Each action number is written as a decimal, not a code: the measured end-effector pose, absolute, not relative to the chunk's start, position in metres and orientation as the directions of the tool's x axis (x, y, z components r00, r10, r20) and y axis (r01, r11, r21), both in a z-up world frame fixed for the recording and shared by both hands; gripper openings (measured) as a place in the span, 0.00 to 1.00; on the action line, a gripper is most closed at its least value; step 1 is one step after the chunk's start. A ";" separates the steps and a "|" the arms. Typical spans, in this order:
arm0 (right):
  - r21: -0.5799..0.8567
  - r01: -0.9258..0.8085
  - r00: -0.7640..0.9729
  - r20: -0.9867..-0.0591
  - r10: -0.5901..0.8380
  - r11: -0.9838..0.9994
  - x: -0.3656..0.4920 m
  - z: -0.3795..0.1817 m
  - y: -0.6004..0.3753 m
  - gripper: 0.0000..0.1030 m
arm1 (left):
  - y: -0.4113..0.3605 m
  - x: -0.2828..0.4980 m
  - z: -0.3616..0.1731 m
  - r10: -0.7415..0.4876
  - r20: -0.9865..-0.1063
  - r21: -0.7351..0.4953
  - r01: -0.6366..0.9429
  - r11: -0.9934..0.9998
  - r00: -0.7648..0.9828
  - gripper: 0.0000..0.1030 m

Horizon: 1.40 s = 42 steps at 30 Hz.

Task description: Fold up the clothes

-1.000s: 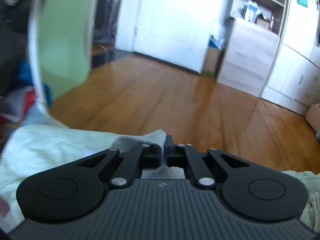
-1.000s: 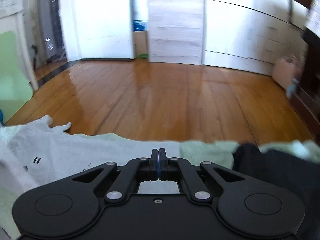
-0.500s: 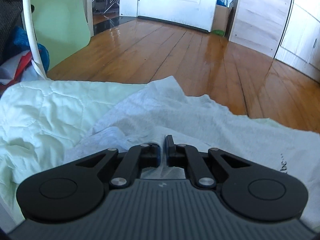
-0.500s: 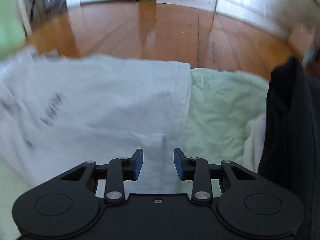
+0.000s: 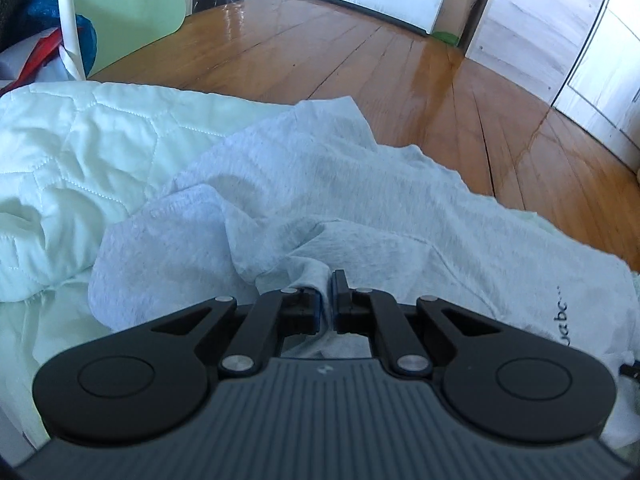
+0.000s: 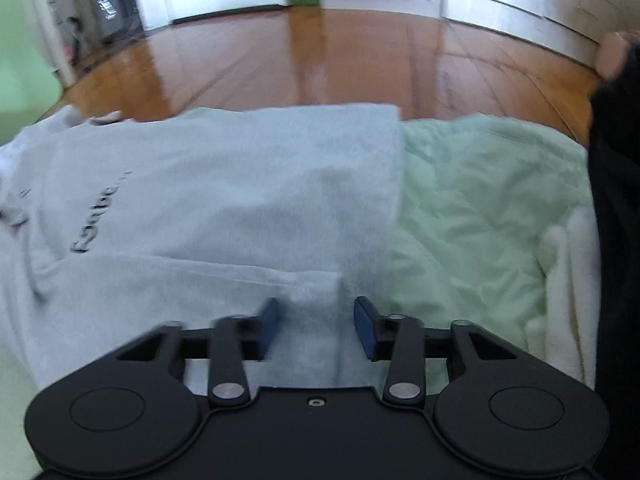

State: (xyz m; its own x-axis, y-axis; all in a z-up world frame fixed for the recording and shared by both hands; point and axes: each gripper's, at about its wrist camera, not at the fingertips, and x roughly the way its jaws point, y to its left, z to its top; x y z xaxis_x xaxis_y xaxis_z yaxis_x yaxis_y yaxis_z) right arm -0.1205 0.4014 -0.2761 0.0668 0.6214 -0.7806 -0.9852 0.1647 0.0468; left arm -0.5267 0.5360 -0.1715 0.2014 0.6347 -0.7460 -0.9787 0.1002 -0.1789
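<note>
Left gripper pinched nearly closed on a fold of the grey T-shirt, cloth bunched between the jaws. Right gripper spread wide, holding nothing, fingers apart just above the T-shirt's near edge. Shirt spread ahead of both on the pale green quilt, dark garment right of the jaws.

grey shirt w/ dark print, partly legible "abc…", rest too blurred
</note>
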 end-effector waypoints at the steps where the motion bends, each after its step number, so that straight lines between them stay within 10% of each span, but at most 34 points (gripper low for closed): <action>1: 0.010 -0.990 0.080 -0.775 0.627 0.139 -0.127 -0.275 0.400 0.06 | 0.534 -0.525 -0.173 0.635 -0.748 -0.167 -0.980 0.104 0.195 0.05; 16: -0.177 -0.936 0.353 -0.475 0.806 0.305 -0.122 -0.156 0.436 0.02 | 0.590 -0.502 -0.099 0.754 -0.633 -0.059 -0.982 0.178 0.175 0.06; 18: -0.197 -0.910 0.413 -0.478 0.775 0.364 -0.108 -0.153 0.463 0.02 | 0.610 -0.501 -0.090 0.764 -0.627 -0.094 -0.989 0.116 0.149 0.16; 22: -0.257 -0.828 0.561 -0.409 0.720 0.499 -0.099 -0.170 0.491 0.06 | 0.620 -0.485 -0.109 0.784 -0.621 0.082 -0.995 0.059 -0.005 0.77; 25: -0.327 -0.772 0.628 -0.520 0.578 0.545 -0.098 -0.190 0.499 0.15 | 0.601 -0.496 -0.123 0.782 -0.623 0.067 -0.996 0.063 0.008 0.82; 30: 0.020 -0.857 0.367 -0.679 0.637 0.515 -0.113 -0.198 0.425 0.40 | 0.560 -0.543 -0.151 0.718 -0.691 -0.126 -0.992 -0.009 0.081 0.82; 42: 0.464 -0.766 -0.099 -0.769 0.631 0.445 -0.147 -0.246 0.354 0.51 | 0.502 -0.583 -0.196 0.557 -0.778 -0.410 -0.906 -0.101 0.290 0.82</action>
State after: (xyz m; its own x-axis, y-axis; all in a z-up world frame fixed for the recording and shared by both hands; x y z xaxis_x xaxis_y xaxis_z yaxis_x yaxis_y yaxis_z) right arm -0.1466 0.3541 -0.2463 -0.0987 0.6311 -0.7694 -0.7660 0.4453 0.4636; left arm -0.5827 0.5025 -0.1962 0.2903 0.5570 -0.7781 -0.9064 -0.1008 -0.4103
